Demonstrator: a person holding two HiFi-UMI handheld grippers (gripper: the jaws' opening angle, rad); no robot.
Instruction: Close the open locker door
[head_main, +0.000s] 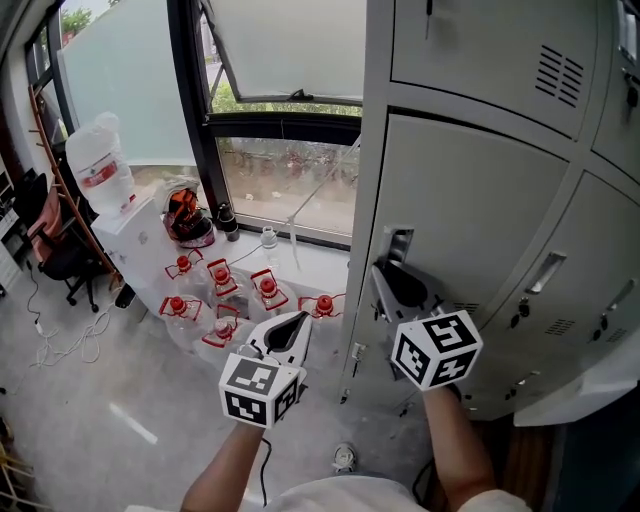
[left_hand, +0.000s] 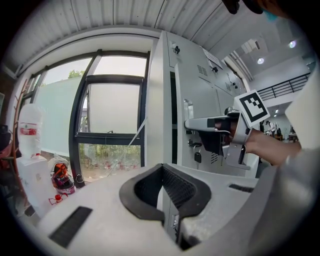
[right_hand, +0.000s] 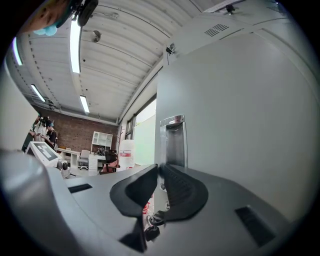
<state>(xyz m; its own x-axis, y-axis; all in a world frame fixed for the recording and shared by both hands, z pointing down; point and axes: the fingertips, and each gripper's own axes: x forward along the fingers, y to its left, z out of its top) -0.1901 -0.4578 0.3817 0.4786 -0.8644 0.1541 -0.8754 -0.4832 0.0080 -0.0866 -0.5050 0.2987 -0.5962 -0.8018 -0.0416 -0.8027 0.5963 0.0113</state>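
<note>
Right gripper (right_hand: 159, 172): jaws nearly together, pinching the free edge of the locker door (right_hand: 240, 125) just below its metal handle recess (right_hand: 173, 140), one pad each side of the thin edge. Keys (right_hand: 150, 222) hang under the jaws. Left gripper (left_hand: 163, 172): jaws pressed together, nothing btwn them, held in the air left of the lockers (head_main: 480, 60), touching nothing.

Door is in the middle row, leftmost column, and stands ajar. Head view shows a dark gap along its top.

Views compared:
- Head view: both grippers at once w/ their marker cubes, plus the floor (head_main: 90, 400) w/ red-capped bottles (head_main: 268, 288) below the window (head_main: 290, 170).
- Left gripper view: right gripper side-on at the door edge, right hand (left_hand: 265, 145) behind it, dark slit btwn door and frame.
- Right gripper view: door face close up, and the room beyond, w/ brick wall (right_hand: 75, 132) and ceiling strip lights (right_hand: 76, 42).
</note>
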